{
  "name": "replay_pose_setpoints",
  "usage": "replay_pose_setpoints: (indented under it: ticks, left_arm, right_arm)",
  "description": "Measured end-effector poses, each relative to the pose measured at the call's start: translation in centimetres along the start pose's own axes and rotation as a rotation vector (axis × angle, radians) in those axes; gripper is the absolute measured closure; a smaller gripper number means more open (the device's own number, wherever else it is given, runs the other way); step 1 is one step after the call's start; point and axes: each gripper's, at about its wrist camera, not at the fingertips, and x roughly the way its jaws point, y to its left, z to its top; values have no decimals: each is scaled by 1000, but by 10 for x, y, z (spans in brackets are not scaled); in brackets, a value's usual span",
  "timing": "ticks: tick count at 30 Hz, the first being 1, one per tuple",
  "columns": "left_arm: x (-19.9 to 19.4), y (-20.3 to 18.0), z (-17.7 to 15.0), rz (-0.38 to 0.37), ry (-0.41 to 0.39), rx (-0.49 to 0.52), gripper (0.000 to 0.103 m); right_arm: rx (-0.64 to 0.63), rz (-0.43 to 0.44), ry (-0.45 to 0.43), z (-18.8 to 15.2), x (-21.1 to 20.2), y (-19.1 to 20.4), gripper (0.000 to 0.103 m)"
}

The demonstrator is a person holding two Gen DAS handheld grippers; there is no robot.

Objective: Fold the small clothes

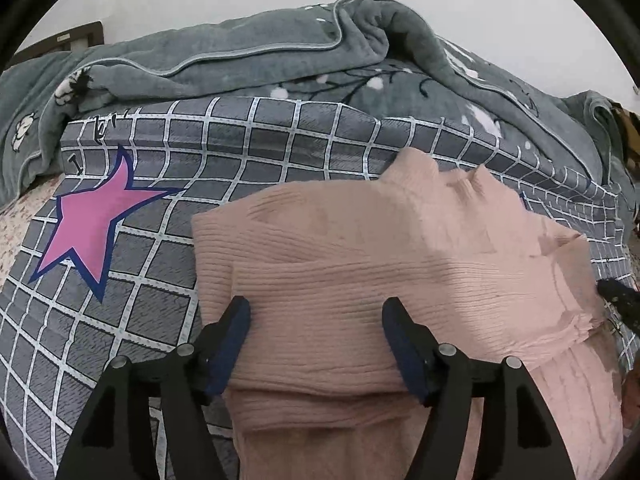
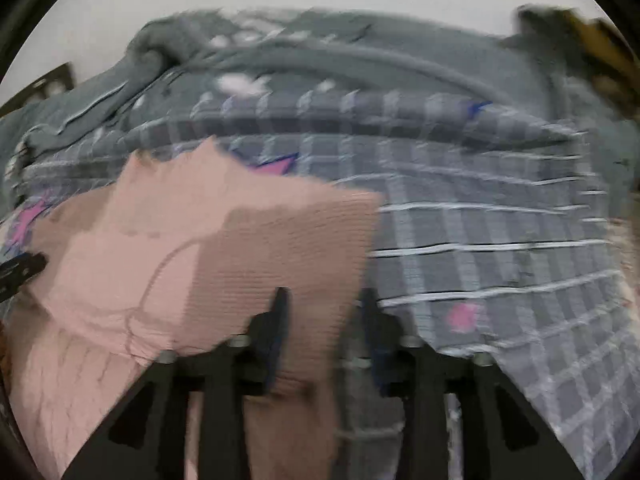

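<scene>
The left tongs [image 1: 316, 316] are seen released, their two dark fingers [image 1: 236, 320] spread wide above the pink ribbed garment [image 1: 360, 248], with nothing pinched between the pads. The garment is spread directly under and ahead of these tongs, its folded layers lying on a grey checked bedcover [image 1: 280, 140] on the bed. A pink star [image 1: 86, 224] printed on that cover is found to the left of the left tongs, just beside the garment's edge. Beyond the cover, a rumpled grey blanket [image 1: 260, 52] is heaped against a pale wall.

The right tongs [image 2: 324, 312] are likewise seen released, the jaws parted, though this view is blurred. The right edge of the pink garment is straddled by them: one finger stands over the fabric, the other over the checked cover. No cloth is seen gripped. At the far right of the left view a dark tip of the other tool [image 1: 618, 300] is glimpsed beside the garment.
</scene>
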Motion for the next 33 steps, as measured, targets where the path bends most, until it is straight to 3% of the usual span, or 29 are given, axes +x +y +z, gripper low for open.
replay_pose_setpoints:
  ticks: [2,5,10,15,22,28,33]
  left_arm:
    - [-4,-3,0,5,-3,13,33]
    - [-12,-8,-1,9,-13,23,33]
    - [-39,-14,-8,-28,-59,10,33]
    - [-72,-16,-34,-62,-51,6,33]
    - [-127,9,-80,-110,-40,-34,34]
    - [-179,34,-132,-115,-63,-95,35]
    - [-201,39,-168,-114,-24,-108,35]
  right_arm:
    - [22,15,-36,-6,-22,-7,45]
    - [26,5,-9,-14,-49,-14,45]
    - [15,-118,-55,-42,-98,-17,45]
    - [39,-77,-22,-67,-132,-17,45]
    - [10,-19,-50,-107,-179,-2,45]
    - [17,33,-3,-144,-204,4,45]
    - [28,54,-3,-173,-219,2,46]
